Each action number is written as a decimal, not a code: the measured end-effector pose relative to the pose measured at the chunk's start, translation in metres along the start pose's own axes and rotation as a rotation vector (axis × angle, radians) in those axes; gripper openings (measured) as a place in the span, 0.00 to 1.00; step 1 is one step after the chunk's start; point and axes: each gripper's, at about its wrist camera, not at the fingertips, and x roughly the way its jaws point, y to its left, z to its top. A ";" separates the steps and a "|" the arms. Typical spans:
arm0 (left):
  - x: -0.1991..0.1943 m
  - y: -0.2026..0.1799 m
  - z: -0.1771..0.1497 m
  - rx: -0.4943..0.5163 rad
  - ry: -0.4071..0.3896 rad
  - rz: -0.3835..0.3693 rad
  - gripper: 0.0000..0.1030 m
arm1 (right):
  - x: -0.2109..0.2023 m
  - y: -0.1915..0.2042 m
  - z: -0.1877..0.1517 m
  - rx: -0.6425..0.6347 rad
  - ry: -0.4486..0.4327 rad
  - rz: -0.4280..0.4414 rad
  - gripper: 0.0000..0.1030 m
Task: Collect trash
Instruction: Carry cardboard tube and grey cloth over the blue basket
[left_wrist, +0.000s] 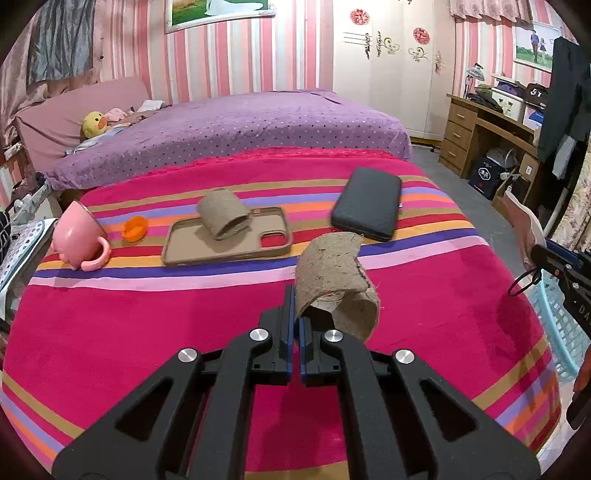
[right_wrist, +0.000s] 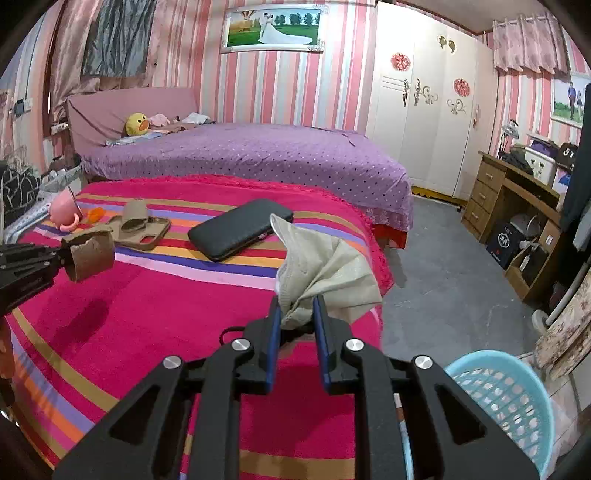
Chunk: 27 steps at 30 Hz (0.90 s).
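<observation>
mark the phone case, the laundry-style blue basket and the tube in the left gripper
phone case (left_wrist: 192, 251): left wrist view, bare tray near its left end.
blue basket (right_wrist: 502, 398): right wrist view, inner mesh wall.
cardboard tube (left_wrist: 332, 269): left wrist view, outer curved side.

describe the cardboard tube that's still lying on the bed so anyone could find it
On the pink striped blanket, find the tan phone case between the pink mug and black wallet. The cardboard tube lies across it, unlike the one the left gripper holds.

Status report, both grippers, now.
Left gripper shut on cardboard tube. Right gripper shut on crumpled tissue. Blue basket lower right, path unobstructed.
</observation>
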 end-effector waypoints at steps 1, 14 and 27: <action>0.000 -0.004 0.000 0.003 -0.002 0.000 0.00 | -0.001 -0.002 -0.001 -0.003 0.001 -0.003 0.17; -0.004 -0.071 -0.008 0.073 -0.013 -0.030 0.00 | -0.030 -0.074 -0.021 0.057 -0.017 -0.076 0.17; -0.022 -0.154 -0.001 0.136 -0.058 -0.086 0.00 | -0.052 -0.157 -0.050 0.143 -0.016 -0.155 0.17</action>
